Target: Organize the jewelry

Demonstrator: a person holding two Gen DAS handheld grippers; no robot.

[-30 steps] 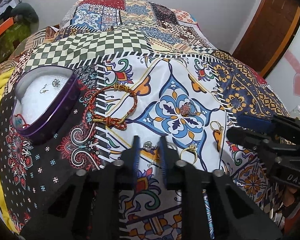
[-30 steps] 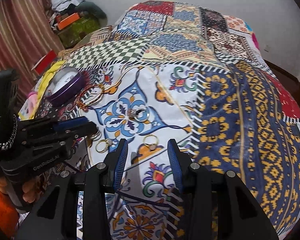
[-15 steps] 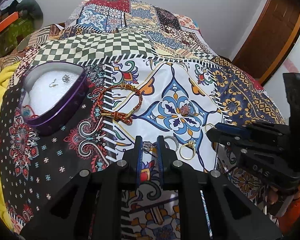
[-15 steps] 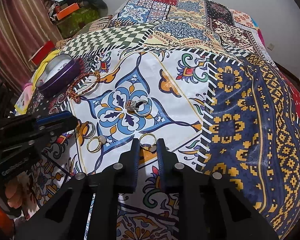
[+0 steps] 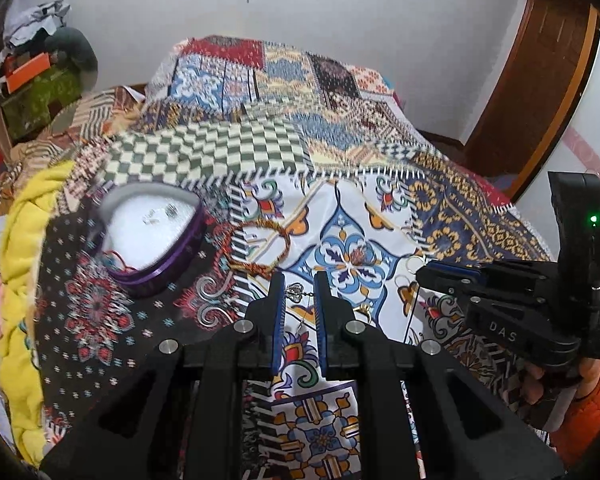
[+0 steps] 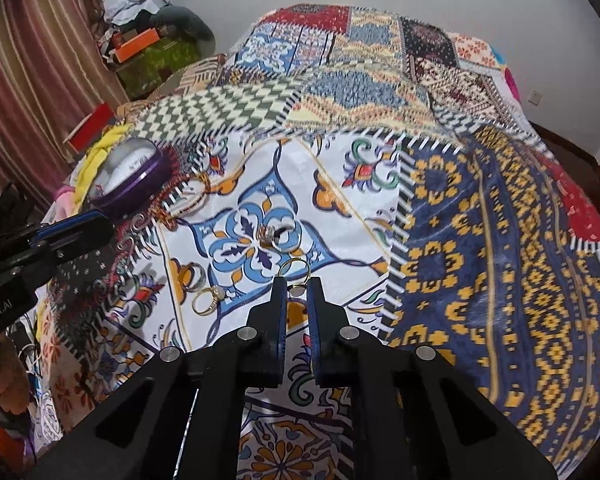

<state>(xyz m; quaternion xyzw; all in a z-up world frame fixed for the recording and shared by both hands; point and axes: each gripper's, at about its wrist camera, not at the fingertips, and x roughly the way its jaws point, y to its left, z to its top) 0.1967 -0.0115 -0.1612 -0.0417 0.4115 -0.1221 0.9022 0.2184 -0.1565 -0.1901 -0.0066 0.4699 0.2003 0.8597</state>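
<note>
While the left gripper (image 5: 298, 292) pinches a silver chain pendant (image 5: 295, 291) above the patterned bedspread (image 5: 380, 216), the right gripper (image 6: 297, 290) is closed on a gold ring (image 6: 295, 269). Purple heart-shaped box (image 5: 162, 268) sits left, red cord bracelet (image 5: 260, 248) beside it. Loose rings (image 6: 208, 300) and a stone ring (image 6: 270, 235) lie nearby.

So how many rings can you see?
4. A gold ring pinched in the right gripper; a stone ring on the blue flower; a silver ring and a pearl ring lower left of it. The stone one may be two.
</note>
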